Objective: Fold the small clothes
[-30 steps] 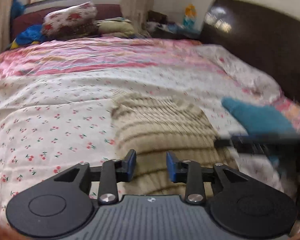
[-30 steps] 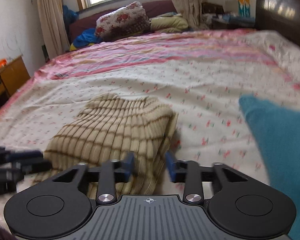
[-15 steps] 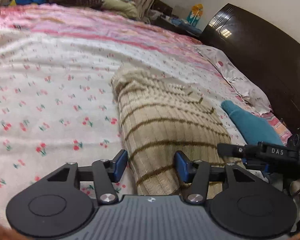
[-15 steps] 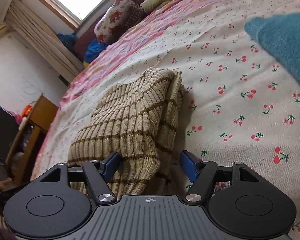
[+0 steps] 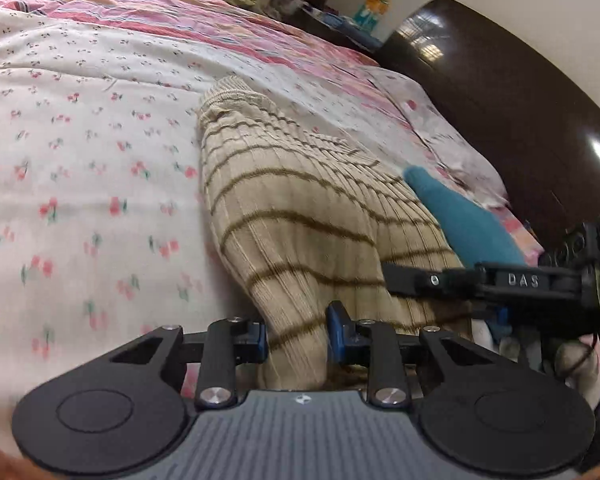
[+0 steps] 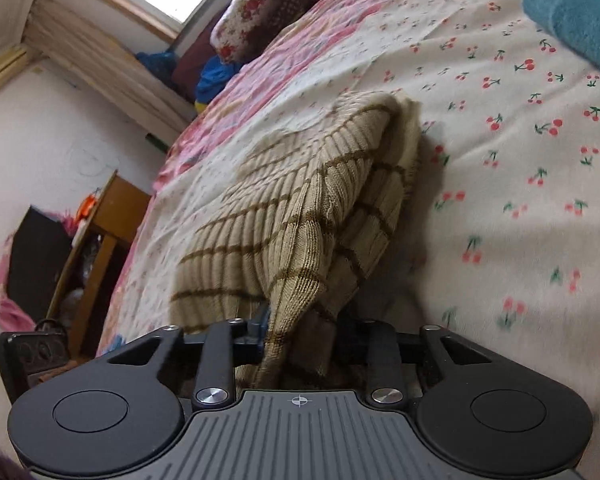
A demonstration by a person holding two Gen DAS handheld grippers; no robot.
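A beige ribbed sweater (image 5: 300, 216) with brown stripes lies folded on the cherry-print bedsheet (image 5: 80, 200). My left gripper (image 5: 296, 338) has its jaws around the sweater's near left corner, which fills the gap between the blue pads. My right gripper (image 6: 300, 334) has its jaws around the near right corner of the sweater (image 6: 300, 216), which bunches up between them. The right gripper also shows in the left wrist view (image 5: 500, 284), beside the sweater's right edge.
A teal garment (image 5: 464, 224) lies to the right of the sweater, also seen in the right wrist view (image 6: 580, 24). A dark headboard (image 5: 520, 100) stands at the right. Pillows (image 6: 260, 12) lie at the far end. A wooden cabinet (image 6: 100, 240) stands left of the bed.
Both grippers moved down and forward onto the sweater's near edge, and their jaws have closed in on its two near corners. The cloth now bunches up between the pads.
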